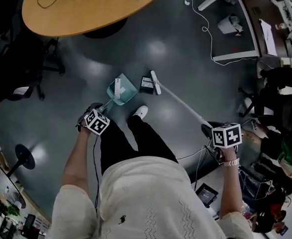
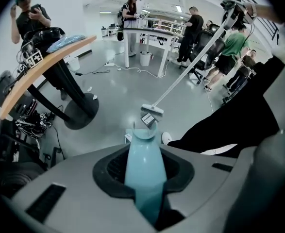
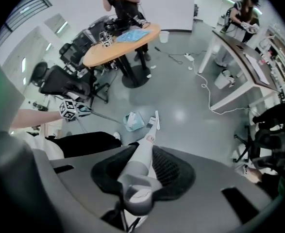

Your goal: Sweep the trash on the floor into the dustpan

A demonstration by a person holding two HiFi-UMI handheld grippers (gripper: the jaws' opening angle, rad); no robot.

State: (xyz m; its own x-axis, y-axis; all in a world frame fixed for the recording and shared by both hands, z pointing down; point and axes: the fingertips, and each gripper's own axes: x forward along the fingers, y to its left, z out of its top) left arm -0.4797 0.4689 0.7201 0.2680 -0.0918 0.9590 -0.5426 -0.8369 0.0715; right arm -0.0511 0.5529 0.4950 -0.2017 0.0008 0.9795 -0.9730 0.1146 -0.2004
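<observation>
A teal dustpan (image 1: 122, 91) stands on the grey floor ahead of my feet, with a white scrap (image 1: 118, 87) lying in it. My left gripper (image 1: 93, 119) is shut on the dustpan's long teal handle (image 2: 143, 171). A dark packet of trash (image 1: 146, 84) lies just right of the pan's mouth, with the white broom head (image 1: 156, 82) against its right side. The broom's pale handle (image 3: 141, 164) runs back to my right gripper (image 1: 220, 144), which is shut on it. In the left gripper view the packet (image 2: 147, 120) sits between the broom head (image 2: 152, 110) and the dustpan (image 2: 144, 131).
A round wooden table (image 1: 86, 9) is ahead on the left, over a dark pedestal base. A white desk (image 1: 235, 24), a small bin (image 1: 229, 24) and a white cable (image 1: 205, 26) are ahead on the right. Seated people and chairs crowd the right edge. My white shoe (image 1: 141, 111) is near the pan.
</observation>
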